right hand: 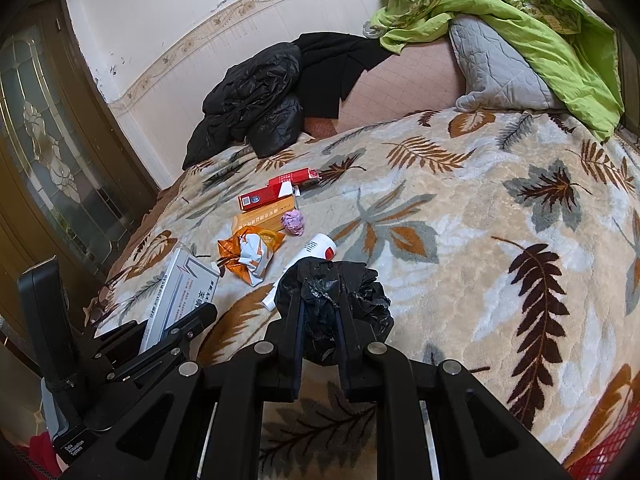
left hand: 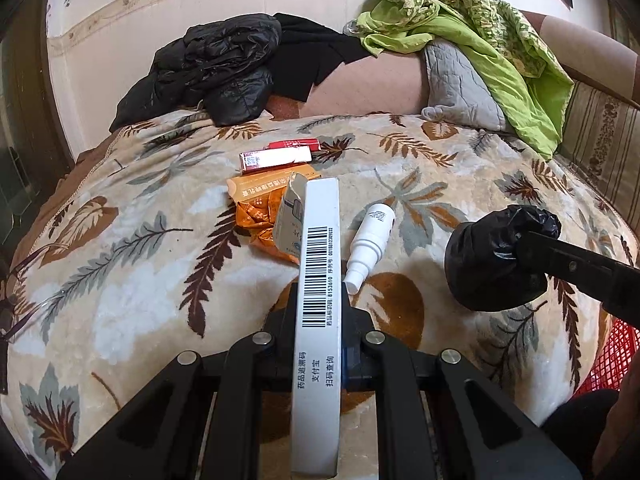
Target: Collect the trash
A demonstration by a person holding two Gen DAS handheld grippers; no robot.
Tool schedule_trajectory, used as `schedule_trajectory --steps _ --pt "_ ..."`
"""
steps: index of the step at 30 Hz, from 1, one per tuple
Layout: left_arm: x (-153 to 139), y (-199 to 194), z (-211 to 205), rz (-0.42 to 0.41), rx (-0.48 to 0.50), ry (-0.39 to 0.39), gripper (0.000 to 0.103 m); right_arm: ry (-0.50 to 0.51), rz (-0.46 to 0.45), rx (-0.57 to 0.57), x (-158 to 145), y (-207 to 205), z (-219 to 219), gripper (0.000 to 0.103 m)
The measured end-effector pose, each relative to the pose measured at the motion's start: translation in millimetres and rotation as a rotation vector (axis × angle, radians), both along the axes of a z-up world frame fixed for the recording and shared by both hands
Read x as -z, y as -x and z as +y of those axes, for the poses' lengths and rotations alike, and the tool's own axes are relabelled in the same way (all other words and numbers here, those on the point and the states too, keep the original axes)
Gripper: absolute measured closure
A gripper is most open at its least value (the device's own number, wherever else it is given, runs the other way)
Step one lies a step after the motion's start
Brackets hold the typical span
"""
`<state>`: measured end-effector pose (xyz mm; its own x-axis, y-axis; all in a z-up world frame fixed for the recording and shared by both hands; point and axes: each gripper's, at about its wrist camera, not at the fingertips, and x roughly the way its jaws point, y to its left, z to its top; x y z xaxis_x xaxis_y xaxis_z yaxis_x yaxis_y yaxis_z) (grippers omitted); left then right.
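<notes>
My left gripper [left hand: 320,288] is shut on a long white carton with a barcode [left hand: 318,280], held above the leaf-patterned blanket [left hand: 120,300]. The right wrist view shows this carton [right hand: 180,292] at lower left. My right gripper [right hand: 320,294] is shut on a crumpled black plastic bag [right hand: 360,292], which also shows at the right of the left wrist view, the bag [left hand: 488,260] just over the bed. On the blanket lie a white spray bottle [left hand: 372,240], a crumpled orange wrapper [right hand: 248,254], an orange box [right hand: 264,218], red boxes [right hand: 276,190] and a pink paper ball [right hand: 293,222].
A black jacket [left hand: 208,76], a grey pillow [left hand: 456,84] and green bedding [left hand: 480,28] are piled at the head of the bed. A red mesh basket [left hand: 612,360] stands off the bed's right edge. A glazed wooden door [right hand: 48,140] is at the left.
</notes>
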<state>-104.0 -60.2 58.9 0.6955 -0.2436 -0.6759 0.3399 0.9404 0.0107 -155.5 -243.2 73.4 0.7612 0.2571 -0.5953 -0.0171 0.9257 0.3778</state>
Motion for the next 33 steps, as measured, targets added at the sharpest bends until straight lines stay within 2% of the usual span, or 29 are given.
schedule_trajectory --steps 7,15,22,27,33 --pt "-0.3 1.4 -0.7 0.003 0.013 0.011 0.090 -0.009 -0.004 0.006 -0.8 0.3 -1.2 0.088" --pt "-9.5 19.2 -17.7 0.038 0.133 0.062 0.090 -0.079 -0.008 0.043 -11.4 23.4 -27.1 0.088" --pt "-25.3 47.5 -67.5 0.051 0.291 0.075 0.090 -0.121 -0.050 0.160 -34.5 74.7 -81.7 0.088" --pt "-43.3 61.4 -111.8 0.080 0.411 0.106 0.090 -0.118 -0.060 0.300 -45.3 126.4 -133.2 0.088" --pt "-62.7 95.6 -187.2 0.109 0.611 0.118 0.090 -0.102 -0.044 0.493 -46.8 202.9 -196.8 0.088"
